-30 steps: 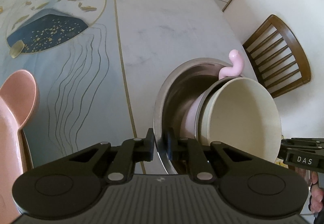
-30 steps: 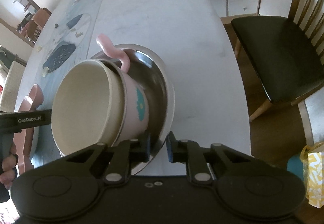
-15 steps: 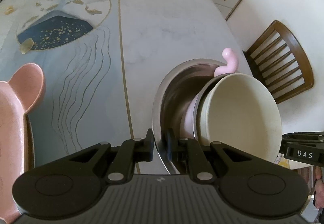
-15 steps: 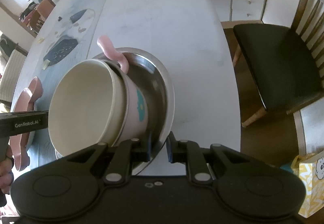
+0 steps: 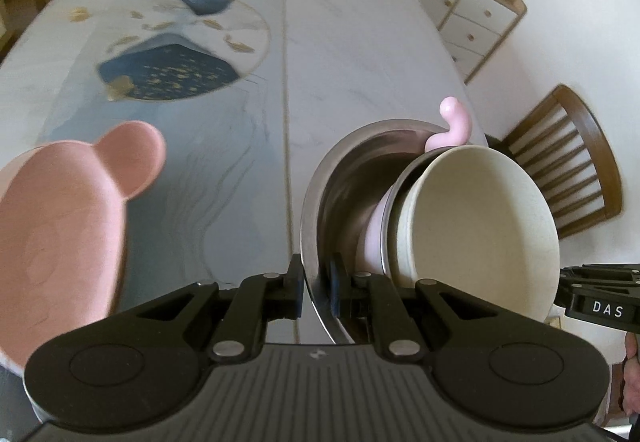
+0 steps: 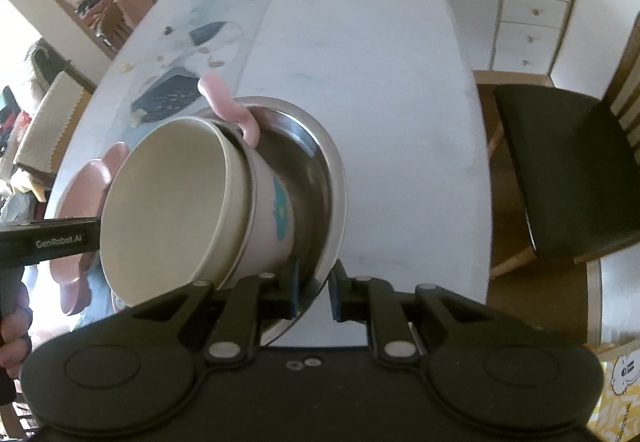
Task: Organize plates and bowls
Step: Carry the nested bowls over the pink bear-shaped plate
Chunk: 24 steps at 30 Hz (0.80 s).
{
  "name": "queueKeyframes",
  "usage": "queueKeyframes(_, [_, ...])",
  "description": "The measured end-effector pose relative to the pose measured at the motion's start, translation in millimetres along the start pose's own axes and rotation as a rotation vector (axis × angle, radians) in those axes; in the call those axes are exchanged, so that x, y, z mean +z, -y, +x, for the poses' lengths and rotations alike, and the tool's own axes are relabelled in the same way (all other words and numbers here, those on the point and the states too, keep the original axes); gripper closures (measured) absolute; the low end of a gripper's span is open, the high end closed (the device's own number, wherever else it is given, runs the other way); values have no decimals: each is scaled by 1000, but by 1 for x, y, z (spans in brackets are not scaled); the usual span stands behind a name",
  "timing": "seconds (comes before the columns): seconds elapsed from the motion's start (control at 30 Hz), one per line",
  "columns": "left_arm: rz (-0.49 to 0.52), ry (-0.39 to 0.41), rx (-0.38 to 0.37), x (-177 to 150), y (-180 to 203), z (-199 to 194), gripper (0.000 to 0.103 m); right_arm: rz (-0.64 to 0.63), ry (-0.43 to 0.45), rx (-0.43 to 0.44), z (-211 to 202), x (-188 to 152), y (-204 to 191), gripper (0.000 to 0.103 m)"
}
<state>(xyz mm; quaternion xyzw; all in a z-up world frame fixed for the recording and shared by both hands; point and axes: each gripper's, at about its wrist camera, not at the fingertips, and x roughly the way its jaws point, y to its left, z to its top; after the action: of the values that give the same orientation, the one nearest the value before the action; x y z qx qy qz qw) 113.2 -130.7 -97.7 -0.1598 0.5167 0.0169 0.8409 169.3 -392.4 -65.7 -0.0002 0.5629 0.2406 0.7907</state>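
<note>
The steel bowl (image 5: 344, 178) rim is clamped by left tongs (image 5: 316, 288) and right tongs (image 6: 314, 288); nested bowls are carried inside.

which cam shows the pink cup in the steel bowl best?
Right wrist. It shows the pink cup side-on: wall, teal print and curled handle, nested between the cream bowl and the steel bowl. Left wrist shows only the cup's handle tip and a sliver of its wall behind the cream bowl.
</note>
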Motion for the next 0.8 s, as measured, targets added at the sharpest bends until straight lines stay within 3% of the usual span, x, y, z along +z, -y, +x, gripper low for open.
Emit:
queueKeyframes(0.37, [-54,40,32,6,-55,-40,91,-80,33,39,0,13,-65,88])
queueKeyframes(0.8, [-6,29,22,18,-159,-61,91,-31,50,36,41,17,-164,88])
